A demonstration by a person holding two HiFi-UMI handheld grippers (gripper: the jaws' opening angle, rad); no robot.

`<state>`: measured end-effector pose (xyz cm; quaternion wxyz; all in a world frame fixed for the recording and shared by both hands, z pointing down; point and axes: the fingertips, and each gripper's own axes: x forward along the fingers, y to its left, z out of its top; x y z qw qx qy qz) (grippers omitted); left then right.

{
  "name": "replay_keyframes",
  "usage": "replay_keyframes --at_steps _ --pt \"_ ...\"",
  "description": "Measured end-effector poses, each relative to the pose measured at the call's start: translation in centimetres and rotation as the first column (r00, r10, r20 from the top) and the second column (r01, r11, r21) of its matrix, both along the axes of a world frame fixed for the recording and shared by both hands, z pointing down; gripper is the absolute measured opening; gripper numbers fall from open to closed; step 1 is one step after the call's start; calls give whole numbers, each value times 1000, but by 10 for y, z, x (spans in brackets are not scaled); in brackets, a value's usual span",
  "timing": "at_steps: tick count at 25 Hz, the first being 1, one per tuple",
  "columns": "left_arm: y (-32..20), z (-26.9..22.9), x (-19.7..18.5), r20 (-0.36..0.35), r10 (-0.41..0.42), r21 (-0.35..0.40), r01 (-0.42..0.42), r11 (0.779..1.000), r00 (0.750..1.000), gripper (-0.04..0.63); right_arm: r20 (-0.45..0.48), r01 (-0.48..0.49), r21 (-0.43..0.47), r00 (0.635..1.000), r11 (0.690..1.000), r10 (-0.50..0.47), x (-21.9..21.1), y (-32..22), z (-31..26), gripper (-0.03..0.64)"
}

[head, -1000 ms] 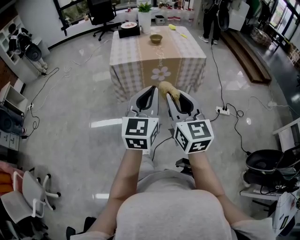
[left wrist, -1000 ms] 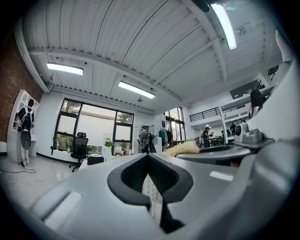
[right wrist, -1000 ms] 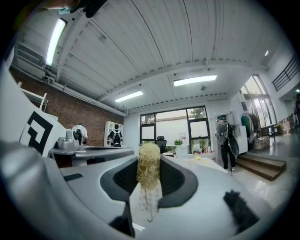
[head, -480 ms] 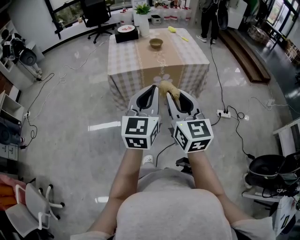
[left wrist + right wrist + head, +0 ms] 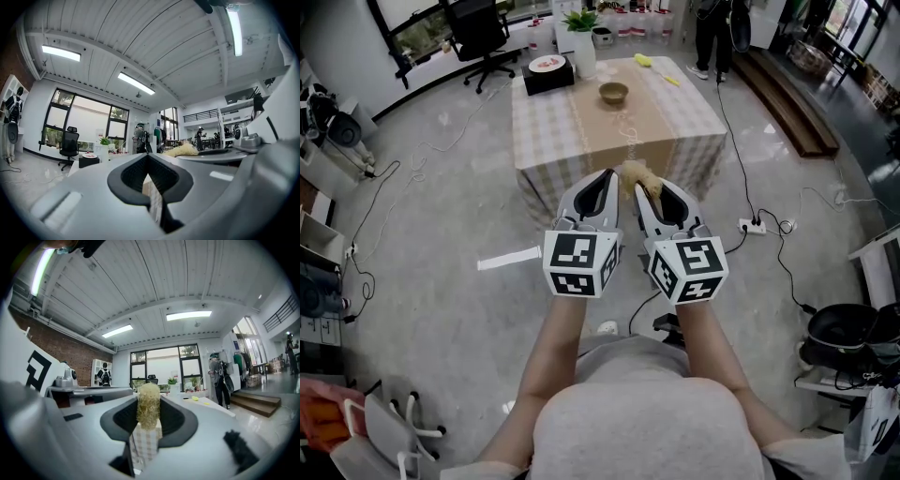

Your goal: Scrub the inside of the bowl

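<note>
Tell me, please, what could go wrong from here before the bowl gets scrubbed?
Cables and a power strip lie on the floor by the table; feet could catch them.
The bowl stands loose on the table, and the left gripper is shut and empty, so the bowl may slide under scrubbing.
The scrubber sticks out of the right gripper's closed jaws and might slip.

Bench (image 5: 546, 131) under checked cloth. Potted plant (image 5: 580, 37) and plate (image 5: 547, 64) on black box (image 5: 553, 81) at far edge. Office chair (image 5: 478, 33) beyond. Power strip (image 5: 754, 226) on floor, right of bench.
</note>
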<state>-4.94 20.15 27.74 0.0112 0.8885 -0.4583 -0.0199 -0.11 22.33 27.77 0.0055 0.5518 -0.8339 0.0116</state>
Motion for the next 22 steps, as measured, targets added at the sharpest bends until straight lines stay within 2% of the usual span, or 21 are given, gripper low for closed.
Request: replay_keyframes --at_steps 14,22 --pt "-59 15 -6 -17 60 -31 -60 998 998 -3 -41 -48 -21 998 999 47 -8 -57 11 103" --pt "-76 35 -3 -17 59 -61 -60 996 998 -3 -44 -53 -42 998 998 51 -2 -75 27 103"
